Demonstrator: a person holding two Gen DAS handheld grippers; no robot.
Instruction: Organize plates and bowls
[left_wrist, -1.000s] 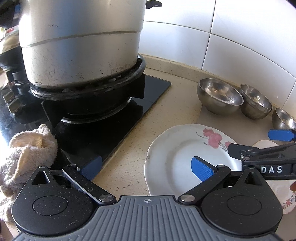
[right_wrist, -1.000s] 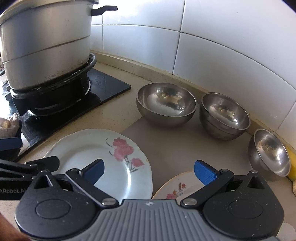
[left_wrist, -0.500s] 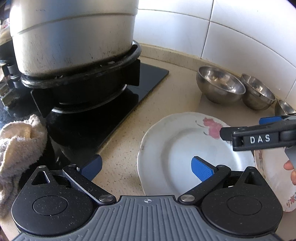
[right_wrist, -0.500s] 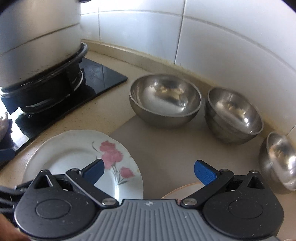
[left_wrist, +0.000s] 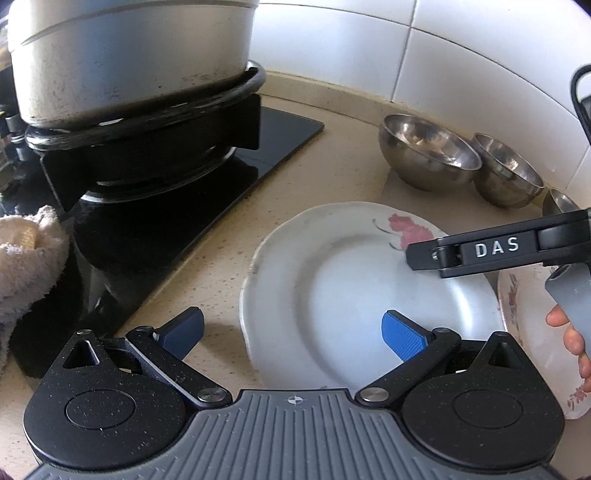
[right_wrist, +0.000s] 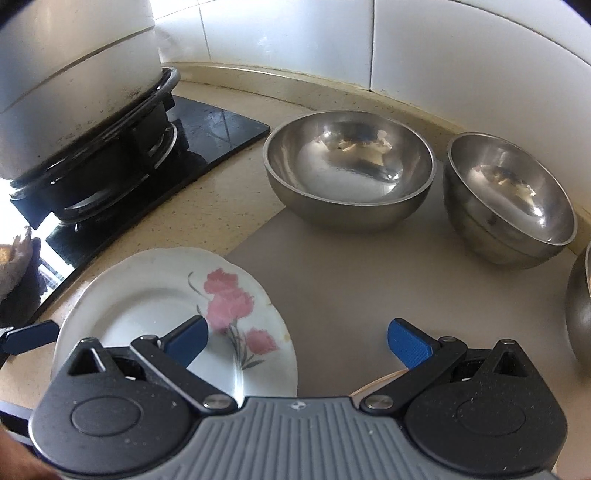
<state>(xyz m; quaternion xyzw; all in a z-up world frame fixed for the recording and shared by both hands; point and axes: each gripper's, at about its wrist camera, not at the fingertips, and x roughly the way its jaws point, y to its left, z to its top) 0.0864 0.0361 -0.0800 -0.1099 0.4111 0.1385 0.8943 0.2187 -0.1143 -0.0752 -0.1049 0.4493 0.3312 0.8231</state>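
Cloth (left_wrist: 26, 266) beside stove (left_wrist: 207, 177) fully visible from left wrist only.

The large plate (right_wrist: 155, 295) was white with pink flowers on grey-green stems; the smaller plate (left_wrist: 524, 314) was cream with small reddish sprigs at its rim; the bowls (right_wrist: 349, 166) were plain silver steel; both grippers' pads (left_wrist: 402, 334) were blue on black arms; the cloth (left_wrist: 26, 266) was beige; the hob (left_wrist: 207, 192) was glossy black.

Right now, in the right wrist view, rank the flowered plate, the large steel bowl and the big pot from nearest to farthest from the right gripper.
1. flowered plate, under the left finger of the right gripper.
2. large steel bowl, ahead, slightly right.
3. big pot, far left on the stove.
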